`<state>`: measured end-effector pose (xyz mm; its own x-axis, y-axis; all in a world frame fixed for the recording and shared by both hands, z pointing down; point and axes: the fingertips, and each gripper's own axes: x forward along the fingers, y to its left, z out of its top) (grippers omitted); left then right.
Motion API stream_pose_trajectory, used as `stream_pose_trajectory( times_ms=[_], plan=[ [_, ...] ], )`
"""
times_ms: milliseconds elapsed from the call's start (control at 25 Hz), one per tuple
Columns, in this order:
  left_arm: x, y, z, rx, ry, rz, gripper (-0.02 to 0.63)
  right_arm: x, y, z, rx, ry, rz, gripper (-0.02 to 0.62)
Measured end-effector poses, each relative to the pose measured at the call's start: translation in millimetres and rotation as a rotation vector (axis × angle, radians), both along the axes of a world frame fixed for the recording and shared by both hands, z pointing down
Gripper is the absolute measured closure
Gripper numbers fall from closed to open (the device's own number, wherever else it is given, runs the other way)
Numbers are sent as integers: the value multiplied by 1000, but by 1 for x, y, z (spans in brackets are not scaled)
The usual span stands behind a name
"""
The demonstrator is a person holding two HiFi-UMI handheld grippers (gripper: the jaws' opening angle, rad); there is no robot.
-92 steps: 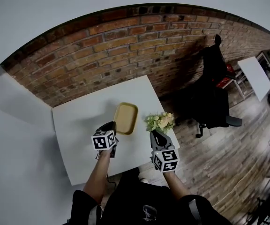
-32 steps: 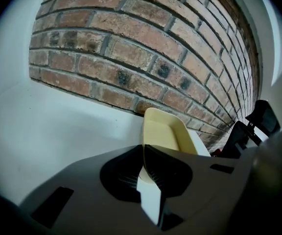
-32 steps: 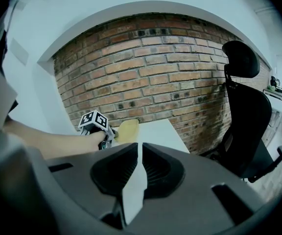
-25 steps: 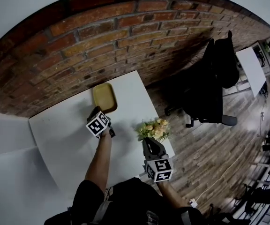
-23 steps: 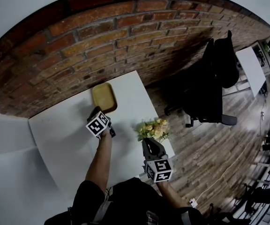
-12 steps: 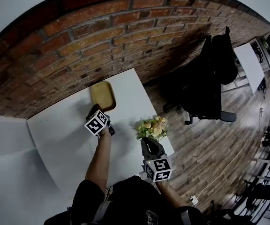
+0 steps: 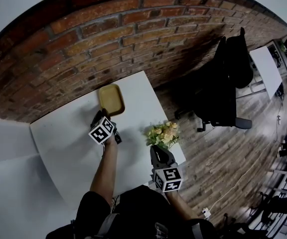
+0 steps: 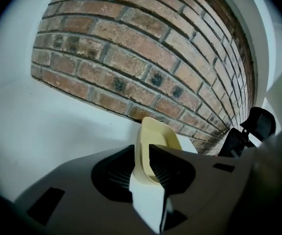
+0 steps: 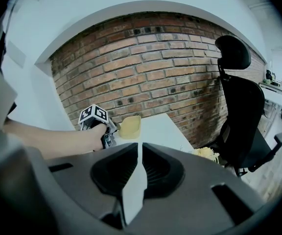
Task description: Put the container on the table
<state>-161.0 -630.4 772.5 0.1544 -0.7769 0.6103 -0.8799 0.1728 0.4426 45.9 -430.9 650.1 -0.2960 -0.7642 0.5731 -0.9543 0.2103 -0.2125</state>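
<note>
The white table (image 7: 69, 148) fills the lower left of the head view, its far edge against a red brick wall (image 7: 113, 31) that arcs across the top. At the right a black office chair (image 7: 225, 83) stands on wooden floor (image 7: 233, 158), with a second white table (image 7: 267, 73) at the far right edge.

My left gripper (image 7: 100, 116) is clamped on the near rim of the yellow container (image 7: 111, 98), which lies at the table's far side close to the bricks. I cannot tell whether its base rests on the table. My right gripper (image 7: 158, 152) is drawn together to a thin slit with nothing in it, just below the flowers (image 7: 163, 133) at centre.

A few seconds back the container lay nearer mid-table and my left arm was bent; now the arm is stretched out.
</note>
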Motion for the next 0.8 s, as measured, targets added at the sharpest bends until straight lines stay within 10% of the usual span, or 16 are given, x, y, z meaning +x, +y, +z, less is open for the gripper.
stream_pose_trajectory(
  times_ms=[800],
  plan=[
    [1,70,-106,248,-148,203,591,-1,32,-42,137,-58,-117,572]
  ],
)
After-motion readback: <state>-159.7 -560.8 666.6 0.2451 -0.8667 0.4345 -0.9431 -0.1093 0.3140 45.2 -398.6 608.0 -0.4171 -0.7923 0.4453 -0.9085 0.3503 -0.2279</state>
